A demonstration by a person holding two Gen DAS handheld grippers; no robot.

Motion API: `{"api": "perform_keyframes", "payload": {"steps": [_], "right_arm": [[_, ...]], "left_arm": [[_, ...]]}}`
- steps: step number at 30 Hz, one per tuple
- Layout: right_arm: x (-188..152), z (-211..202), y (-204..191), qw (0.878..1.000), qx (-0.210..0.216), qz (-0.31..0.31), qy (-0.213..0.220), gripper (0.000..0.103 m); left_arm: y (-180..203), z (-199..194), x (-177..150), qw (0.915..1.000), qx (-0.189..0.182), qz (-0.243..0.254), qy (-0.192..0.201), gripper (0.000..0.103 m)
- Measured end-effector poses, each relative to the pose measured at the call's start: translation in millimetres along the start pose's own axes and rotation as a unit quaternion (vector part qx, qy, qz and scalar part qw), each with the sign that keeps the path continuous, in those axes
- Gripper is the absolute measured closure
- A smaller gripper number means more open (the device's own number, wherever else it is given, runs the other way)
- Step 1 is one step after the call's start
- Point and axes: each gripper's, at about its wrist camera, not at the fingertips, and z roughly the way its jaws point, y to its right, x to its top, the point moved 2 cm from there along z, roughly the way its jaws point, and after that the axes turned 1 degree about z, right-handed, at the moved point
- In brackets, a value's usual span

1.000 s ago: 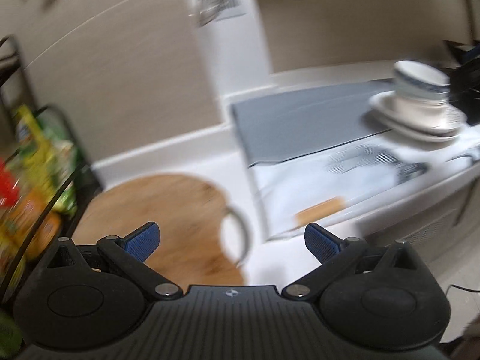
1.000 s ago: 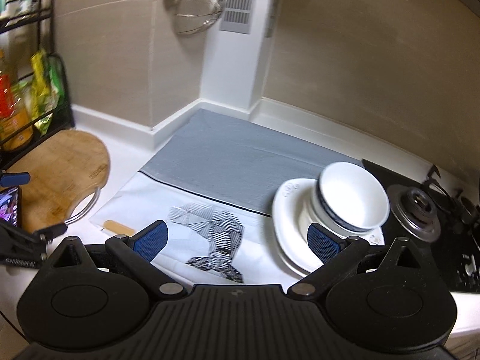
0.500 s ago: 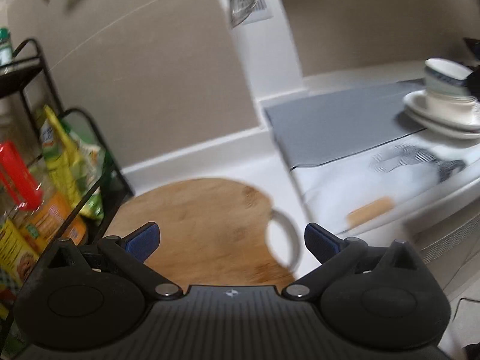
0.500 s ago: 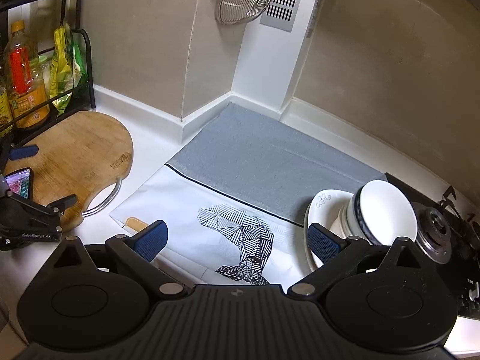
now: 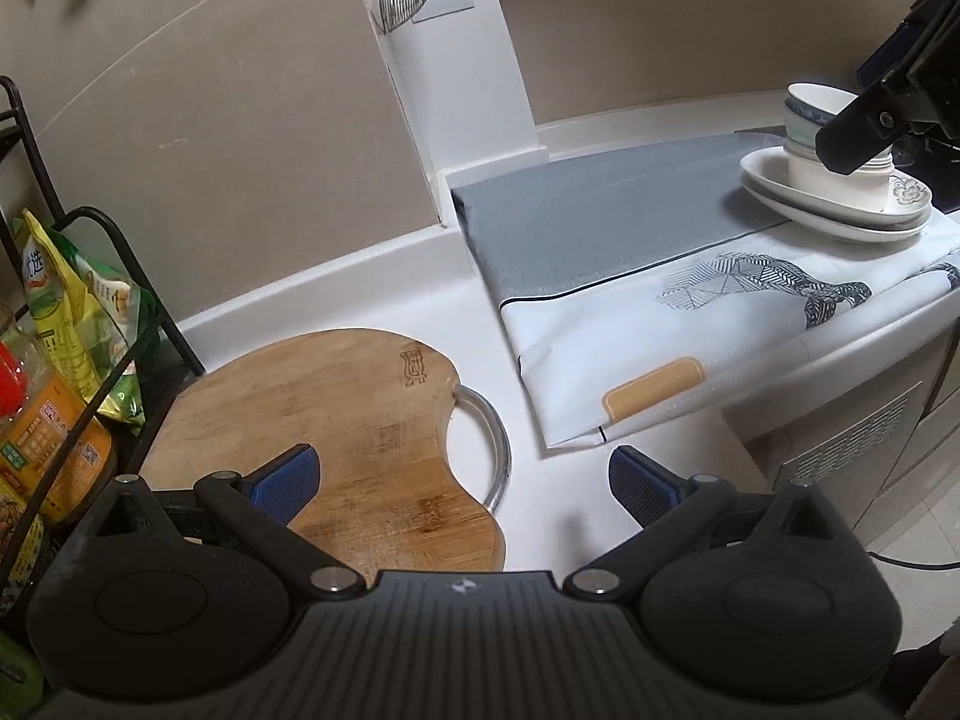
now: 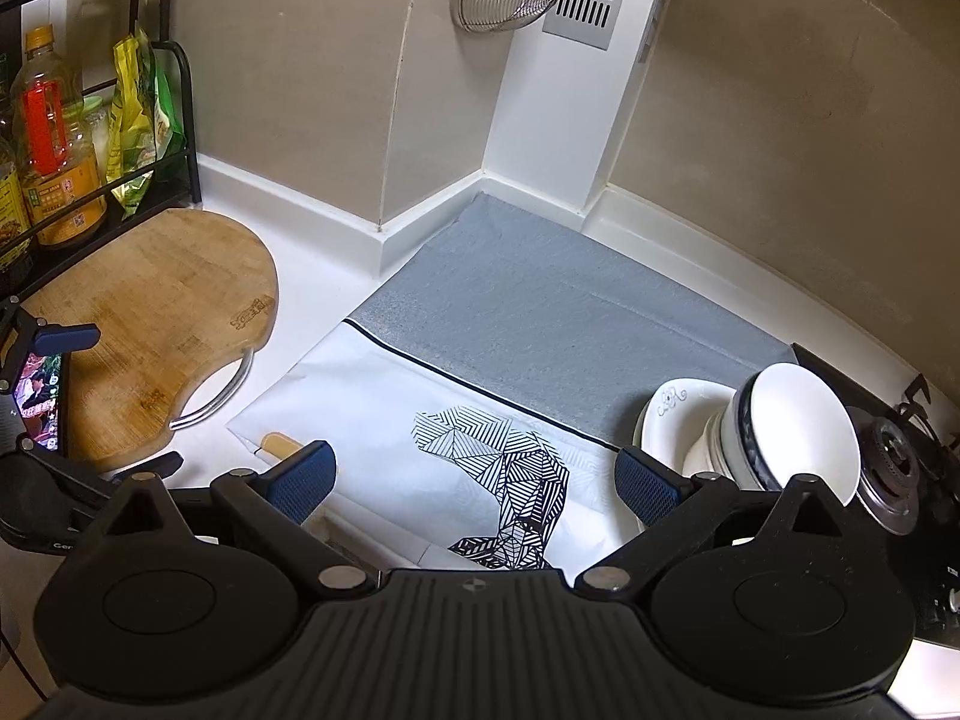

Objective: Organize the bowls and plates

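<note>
Right, both pairs of blue-padded fingers spread wide, nothing held.

Left gripper (image 5: 461, 477) hangs over the round wooden cutting board (image 5: 336, 420); right gripper (image 6: 474, 477) is above the patterned mat (image 6: 504, 450). White stacked bowls (image 6: 780, 426) sit on white plates (image 6: 660, 414) near the mat's edge, just beside the black stove burner (image 6: 891, 459); I'd judge a clumsy pinch topples them.

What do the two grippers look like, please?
Both look alike. The left gripper and right gripper have a matte black ribbed body, two round black discs, silver pivot screws, black linkage arms and blue textured pads.
</note>
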Motion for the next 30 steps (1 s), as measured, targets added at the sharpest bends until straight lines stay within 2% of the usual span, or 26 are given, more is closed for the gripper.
{"api": "perform_keyframes", "payload": {"steps": [13,16,19,22,26,30], "right_arm": [[-3.1,-0.6,3.3,1.0,-0.001,0.009,-0.004,0.003],[-3.6,-1.4,3.9,1.0,-0.001,0.008,-0.005,0.003],[-4.5,-2.1,4.8,1.0,-0.002,0.008,-0.006,0.003],[-5.2,-2.9,6.0,1.0,-0.004,0.01,-0.007,0.003],[-5.0,-1.2,5.8,1.0,-0.003,0.013,-0.009,0.003],[-4.7,-2.4,4.3,1.0,0.0,0.008,-0.005,0.003]], "left_arm": [[-3.8,4.1,-0.3,0.9999,0.014,0.001,-0.01,0.0],[-9.0,14.0,-4.2,0.9994,0.029,-0.003,-0.019,0.0],[-19.2,23.8,-5.5,0.9979,0.06,0.001,-0.022,0.0],[-30.4,16.4,2.8,0.9972,0.072,-0.021,0.0,0.0],[-23.0,5.1,13.6,0.998,0.058,-0.012,0.022,0.0],[-10.9,2.2,16.1,0.9989,0.039,-0.002,0.024,0.0]]}}
